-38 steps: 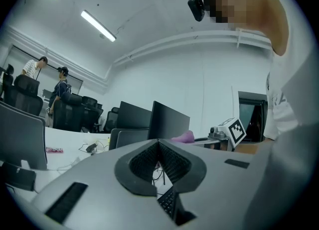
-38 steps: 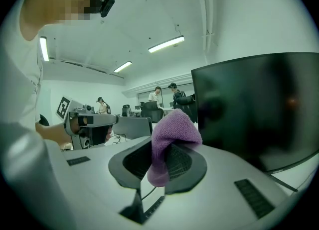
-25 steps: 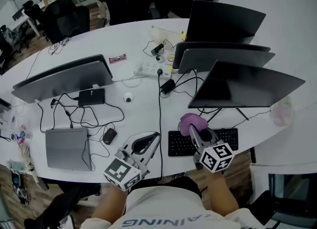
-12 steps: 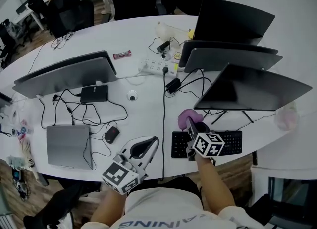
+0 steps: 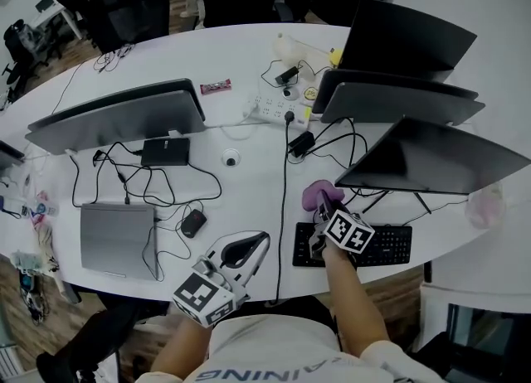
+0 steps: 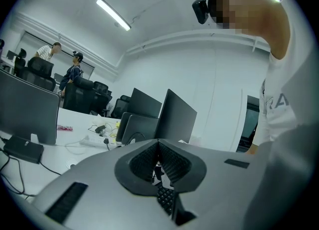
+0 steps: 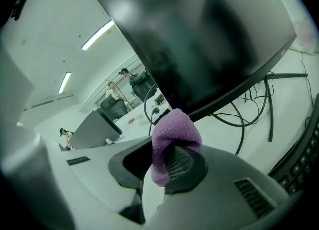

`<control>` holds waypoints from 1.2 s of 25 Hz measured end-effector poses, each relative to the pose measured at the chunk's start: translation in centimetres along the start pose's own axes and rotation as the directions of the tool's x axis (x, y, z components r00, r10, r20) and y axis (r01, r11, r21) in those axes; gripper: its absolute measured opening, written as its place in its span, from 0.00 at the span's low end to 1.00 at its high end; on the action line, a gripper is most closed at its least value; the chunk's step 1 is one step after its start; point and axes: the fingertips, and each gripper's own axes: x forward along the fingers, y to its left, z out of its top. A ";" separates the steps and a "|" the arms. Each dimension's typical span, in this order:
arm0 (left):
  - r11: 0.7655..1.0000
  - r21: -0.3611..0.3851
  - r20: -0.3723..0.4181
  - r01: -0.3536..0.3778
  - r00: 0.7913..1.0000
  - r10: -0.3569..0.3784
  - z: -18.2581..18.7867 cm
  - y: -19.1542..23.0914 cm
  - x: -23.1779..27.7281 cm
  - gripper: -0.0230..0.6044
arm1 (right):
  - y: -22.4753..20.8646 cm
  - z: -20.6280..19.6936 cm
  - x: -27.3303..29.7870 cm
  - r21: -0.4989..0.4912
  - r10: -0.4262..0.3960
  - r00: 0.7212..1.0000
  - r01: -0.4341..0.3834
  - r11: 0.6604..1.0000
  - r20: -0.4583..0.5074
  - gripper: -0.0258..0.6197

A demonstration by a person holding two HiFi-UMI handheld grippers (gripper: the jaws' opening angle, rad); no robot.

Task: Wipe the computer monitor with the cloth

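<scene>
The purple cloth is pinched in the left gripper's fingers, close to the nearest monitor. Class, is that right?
No. The purple cloth is pinched in the fingers of the right gripper, not the left gripper, close to the nearest monitor. The right gripper view shows it.

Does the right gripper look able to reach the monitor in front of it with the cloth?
Probably yes. The right gripper is shut on the purple cloth, and the monitor rises directly ahead with nothing between; cables lie lower, by the stand.
</scene>
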 end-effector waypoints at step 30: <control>0.999 0.029 0.012 0.046 0.999 -0.046 1.1 -1.1 1.3 0.05 | 3.7 6.8 -2.6 0.019 0.063 0.971 -0.069 0.997 0.230 0.13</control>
